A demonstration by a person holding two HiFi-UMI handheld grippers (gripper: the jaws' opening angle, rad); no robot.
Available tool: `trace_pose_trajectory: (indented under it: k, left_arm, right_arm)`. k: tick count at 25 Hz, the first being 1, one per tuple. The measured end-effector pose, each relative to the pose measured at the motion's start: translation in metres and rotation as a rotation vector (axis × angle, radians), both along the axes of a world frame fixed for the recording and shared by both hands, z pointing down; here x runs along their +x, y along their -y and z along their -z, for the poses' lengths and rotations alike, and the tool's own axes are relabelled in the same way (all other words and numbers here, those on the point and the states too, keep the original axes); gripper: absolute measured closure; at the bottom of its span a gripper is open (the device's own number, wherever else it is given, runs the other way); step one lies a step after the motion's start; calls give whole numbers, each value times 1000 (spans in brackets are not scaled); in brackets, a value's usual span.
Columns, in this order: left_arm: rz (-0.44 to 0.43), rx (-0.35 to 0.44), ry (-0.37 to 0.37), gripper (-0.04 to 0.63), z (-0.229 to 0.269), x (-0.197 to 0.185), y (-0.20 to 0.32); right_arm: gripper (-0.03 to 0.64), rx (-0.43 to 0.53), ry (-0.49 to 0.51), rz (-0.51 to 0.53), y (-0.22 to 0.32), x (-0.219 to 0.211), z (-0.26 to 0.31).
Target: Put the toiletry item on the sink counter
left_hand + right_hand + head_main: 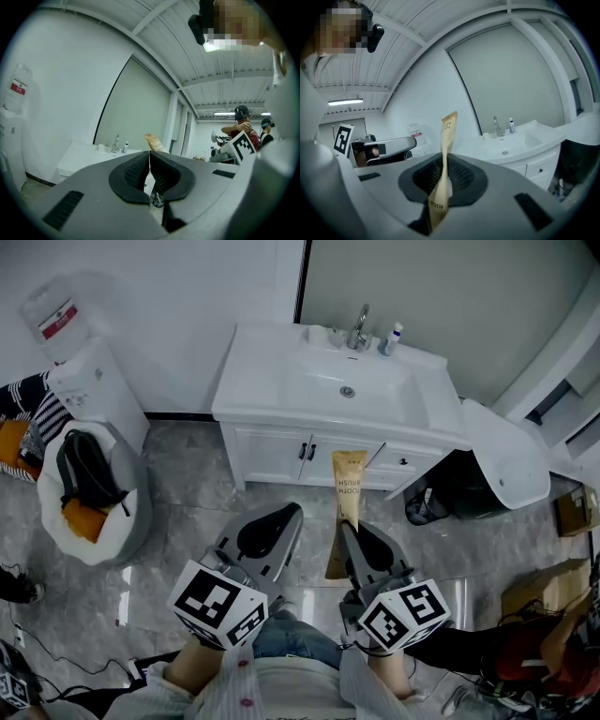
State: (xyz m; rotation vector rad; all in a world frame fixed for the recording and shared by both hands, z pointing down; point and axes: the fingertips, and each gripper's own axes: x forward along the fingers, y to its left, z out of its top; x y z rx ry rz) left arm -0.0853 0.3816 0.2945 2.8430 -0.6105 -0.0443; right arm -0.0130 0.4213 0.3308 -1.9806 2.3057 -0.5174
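**Paper packet pinched in the right gripper**

The right gripper (pixel 443 164) is closed narrowly on a flat tan paper toothbrush packet (pixel 449 129), which is pinched below its middle. The left gripper (pixel 150 161) is shut and empty. The packet is judged light, thin and easily bent. Its long axis is pointed forward along the jaws, toward the white sink counter (pixel 267 381), which is well apart.

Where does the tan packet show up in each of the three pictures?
Head view: the tan packet is at centre, in front of the white cabinet.
Left gripper view: centre, poking up just above the jaws.
Right gripper view: centre, upright, pinched by the right hand-held gripper.
Shared landmark: the faucet.
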Motion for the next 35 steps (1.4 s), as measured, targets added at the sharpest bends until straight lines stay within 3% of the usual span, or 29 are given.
trace_pose_trajectory:
  k: [19,28,35]
  left_arm:
    - [-11,13,20,577,6,14,222]
    - [-28,35,22,577,9,6,288]
    - [-18,-4,49,577,-11,1,316]
  right_arm:
    - [578,-33,8,-28,218,22,-1]
    - [578,-20,16,-74,279,23,0]
    - [578,-63,43,-112,297,32,-18]
